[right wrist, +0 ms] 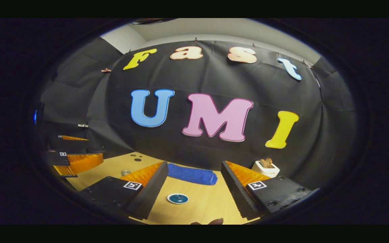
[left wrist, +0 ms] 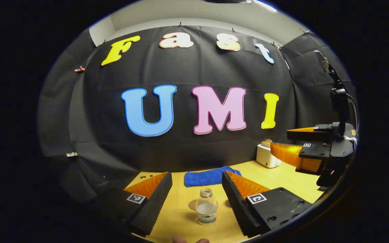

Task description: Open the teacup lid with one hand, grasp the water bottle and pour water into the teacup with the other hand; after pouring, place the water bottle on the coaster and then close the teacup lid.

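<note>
Presently, in the left gripper view, the left gripper (left wrist: 197,199) is hovering with fingers spread wide above the wooden table (left wrist: 282,175). The water bottle (left wrist: 206,206) is standing upright between them, untouched, with the round coaster (left wrist: 192,204) just beside it at nine o'clock. A blue cloth (left wrist: 211,176) is lying at twelve o'clock and a white toaster (left wrist: 267,156) at two o'clock. In the right gripper view, the right gripper (right wrist: 193,190) is also hanging spread, the teacup lid (right wrist: 177,198) sitting between its fingers, not held.

The wooden table (left wrist: 282,179) carries a water bottle (left wrist: 206,207); coaster (left wrist: 193,204); blue towel (left wrist: 208,176); white toaster (left wrist: 267,156); lidded teacup (right wrist: 177,198).
</note>
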Demonstrator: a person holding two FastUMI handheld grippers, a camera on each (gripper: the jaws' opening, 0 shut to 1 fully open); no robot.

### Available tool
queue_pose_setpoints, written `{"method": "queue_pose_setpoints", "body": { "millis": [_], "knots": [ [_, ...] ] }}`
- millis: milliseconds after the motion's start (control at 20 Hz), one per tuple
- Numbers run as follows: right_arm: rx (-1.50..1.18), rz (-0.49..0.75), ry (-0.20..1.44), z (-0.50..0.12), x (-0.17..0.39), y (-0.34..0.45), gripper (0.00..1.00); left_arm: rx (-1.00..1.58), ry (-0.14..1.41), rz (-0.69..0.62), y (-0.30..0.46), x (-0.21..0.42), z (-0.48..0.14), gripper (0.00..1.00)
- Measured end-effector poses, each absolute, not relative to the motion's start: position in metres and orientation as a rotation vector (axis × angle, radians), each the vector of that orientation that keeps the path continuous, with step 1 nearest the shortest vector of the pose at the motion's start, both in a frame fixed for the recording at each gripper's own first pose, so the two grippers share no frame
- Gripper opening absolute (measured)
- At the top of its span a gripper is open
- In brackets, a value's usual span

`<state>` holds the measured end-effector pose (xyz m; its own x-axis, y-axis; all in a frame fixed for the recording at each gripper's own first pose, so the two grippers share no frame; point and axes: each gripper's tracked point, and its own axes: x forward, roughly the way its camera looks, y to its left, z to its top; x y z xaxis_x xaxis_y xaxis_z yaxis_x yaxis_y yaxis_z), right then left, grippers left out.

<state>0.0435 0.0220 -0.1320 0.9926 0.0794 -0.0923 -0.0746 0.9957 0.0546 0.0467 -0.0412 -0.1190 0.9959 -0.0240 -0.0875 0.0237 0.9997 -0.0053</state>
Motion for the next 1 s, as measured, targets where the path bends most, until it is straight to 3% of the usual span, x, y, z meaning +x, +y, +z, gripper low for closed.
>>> {"method": "queue_pose_setpoints", "body": {
  "millis": [450, 600, 850, 900, 1000],
  "knots": [
    [0.027, 0.155, 0.207, -0.294, 0.101, 0.051, 0.95, -0.040, 0.167, 0.014, -0.047, 0.078, -0.250, 0.93],
    [0.033, 0.208, 0.261, -0.326, 0.116, 0.065, 0.73, -0.055, 0.178, 0.011, -0.047, 0.080, -0.268, 0.94],
    [0.019, 0.248, 0.353, -0.366, 0.124, 0.080, 0.71, -0.033, 0.177, -0.015, -0.052, 0.084, -0.280, 0.96],
    [0.041, 0.267, 0.366, -0.369, 0.124, 0.083, 0.62, -0.036, 0.181, -0.019, -0.054, 0.086, -0.285, 0.96],
    [0.053, 0.285, 0.386, -0.377, 0.120, 0.088, 0.53, -0.049, 0.186, -0.020, -0.055, 0.088, -0.289, 0.96]
  ]
}}
